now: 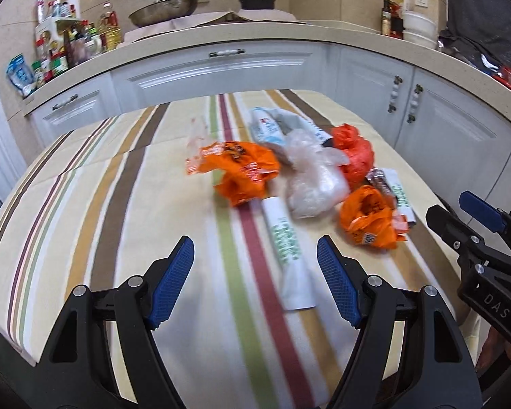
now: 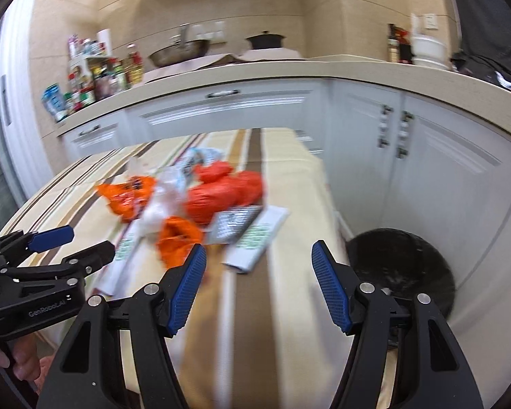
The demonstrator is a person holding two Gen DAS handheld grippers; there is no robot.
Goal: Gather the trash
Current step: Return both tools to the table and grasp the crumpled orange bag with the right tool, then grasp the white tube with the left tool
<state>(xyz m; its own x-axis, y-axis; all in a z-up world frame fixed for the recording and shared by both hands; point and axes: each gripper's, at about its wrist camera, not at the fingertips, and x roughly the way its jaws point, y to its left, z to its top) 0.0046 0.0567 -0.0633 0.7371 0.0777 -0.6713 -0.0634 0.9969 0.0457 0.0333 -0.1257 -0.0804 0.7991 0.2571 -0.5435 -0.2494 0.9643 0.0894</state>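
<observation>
A pile of trash lies on the striped tablecloth point(image 1: 119, 204): an orange wrapper point(image 1: 245, 170), a clear plastic bag point(image 1: 313, 180), a red bag point(image 1: 354, 153), a second orange wrapper point(image 1: 368, 218), a white roll with green print point(image 1: 289, 252) and a blue-white packet point(image 1: 265, 126). My left gripper point(image 1: 255, 259) is open and empty, just short of the white roll. My right gripper point(image 2: 259, 266) is open and empty, above the table near a white sleeve point(image 2: 259, 238) and a silver wrapper point(image 2: 235, 225). The red bag point(image 2: 221, 194) and orange wrapper point(image 2: 177, 238) also show there.
A dark round bin point(image 2: 402, 269) stands on the floor right of the table, against white cabinets point(image 2: 443, 177). A beige counter point(image 1: 221, 44) behind holds a wok point(image 1: 163, 10), a black pot point(image 1: 255, 0) and several bottles point(image 1: 71, 44). The right gripper shows at the edge of the left view point(image 1: 473, 225).
</observation>
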